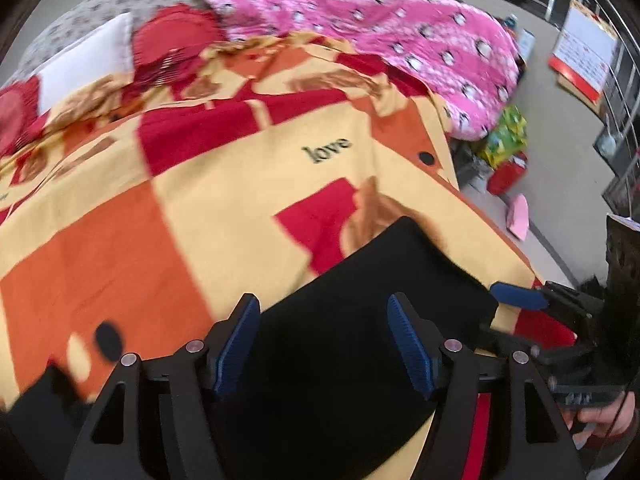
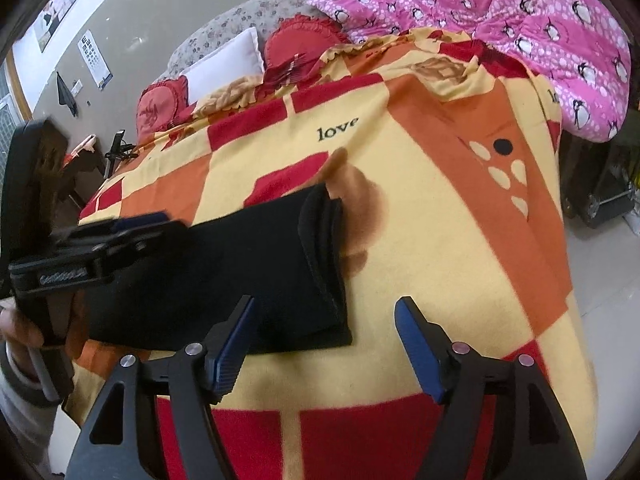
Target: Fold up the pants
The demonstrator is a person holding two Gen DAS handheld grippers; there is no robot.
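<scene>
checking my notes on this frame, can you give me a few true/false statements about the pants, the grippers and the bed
1. The black pants lie folded into a compact rectangle on the patterned blanket. True.
2. The right gripper is clamped on the pants. False: its jaws stand apart with nothing between the pads, the pants lying just beside its left finger.
3. The left gripper is open above the pants. True.
4. The pink penguin-print quilt lies under the pants. False: it is bunched at the far side of the bed, apart from them.
5. The blanket shows the word "love". True.
</scene>
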